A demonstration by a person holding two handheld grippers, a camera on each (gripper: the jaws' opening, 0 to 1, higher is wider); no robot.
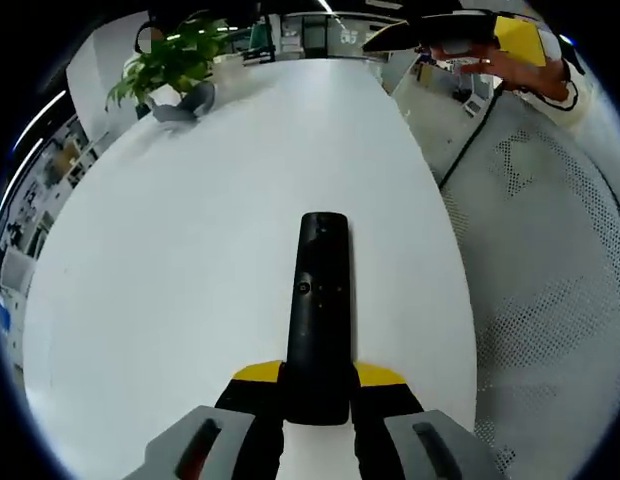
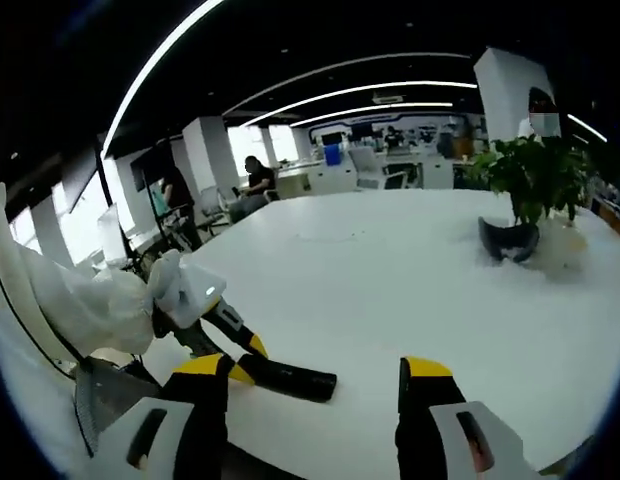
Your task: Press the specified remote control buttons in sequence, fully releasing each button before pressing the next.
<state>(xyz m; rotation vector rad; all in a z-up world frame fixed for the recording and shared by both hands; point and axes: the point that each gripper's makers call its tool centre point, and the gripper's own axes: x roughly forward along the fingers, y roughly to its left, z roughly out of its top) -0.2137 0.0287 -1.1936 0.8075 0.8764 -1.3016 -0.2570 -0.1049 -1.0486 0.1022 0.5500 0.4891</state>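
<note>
Remote control (image 1: 319, 315), long, black and slim, lies on the white table (image 1: 170, 280) and runs straight away from the left gripper (image 1: 318, 395). Its near end sits between the two yellow-tipped black jaws, which press against its sides, so the left gripper grips the remote by that end. A small round button shows about halfway along its top face; the other buttons are too dark to make out. In the right gripper view the same remote (image 2: 290, 379) lies flat near the table's (image 2: 390, 290) near edge, with the left gripper (image 2: 240, 362) closed on its left end and a white-gloved hand (image 2: 175, 290) holding that gripper from behind.

The right gripper (image 2: 315, 385) hangs above the table edge with its jaws wide apart and nothing between them; the remote's free end lies just inside its left jaw in the picture, but whether they touch I cannot tell. In the left gripper view the right gripper (image 1: 440, 35) appears far off at the top right, held in a hand (image 1: 505, 65) beyond the table edge.

A potted plant (image 1: 170, 62) stands at the far end of the table, with a dark grey curved object (image 1: 185, 105) just beside it. In the right gripper view the potted plant (image 2: 535, 180) and the dark object (image 2: 508, 240) sit at the right side. Beyond is an open office with ceiling light strips (image 2: 370, 90), and a seated person (image 2: 255, 180) at a desk.
</note>
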